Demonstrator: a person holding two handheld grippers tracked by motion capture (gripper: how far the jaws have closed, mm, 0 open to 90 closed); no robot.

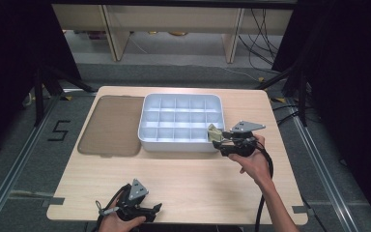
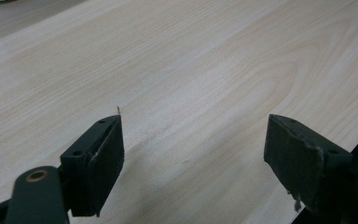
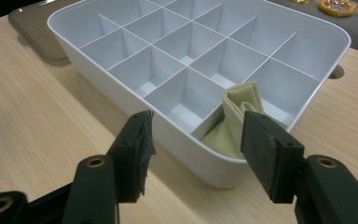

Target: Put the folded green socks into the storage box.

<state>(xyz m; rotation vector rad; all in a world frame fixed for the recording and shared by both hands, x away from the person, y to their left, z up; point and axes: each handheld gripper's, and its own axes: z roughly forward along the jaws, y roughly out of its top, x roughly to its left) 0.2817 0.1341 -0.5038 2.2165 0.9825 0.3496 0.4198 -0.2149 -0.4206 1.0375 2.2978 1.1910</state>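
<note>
A white tray (image 1: pixel 142 121) divided into many small compartments stands at the middle of the table. A folded pale yellow-green cloth (image 1: pixel 214 133) stands in its near right corner compartment, poking above the rim. My right gripper (image 1: pixel 221 140) hovers just at that corner, open. In the right gripper view the cloth (image 3: pixel 235 116) sits in the corner cell of the tray (image 3: pixel 121 93), just beyond my right gripper (image 3: pixel 198 123), partly behind one jaw and not clamped. My left gripper (image 1: pixel 154 209) rests at the table's front edge, open over bare wood (image 2: pixel 193 123).
A brown translucent lid (image 1: pixel 111 125) lies flat to the left of the tray. The tray's other compartments look empty. Bare wooden tabletop (image 1: pixel 188 179) stretches between the tray and the front edge. Black stands and cables surround the table.
</note>
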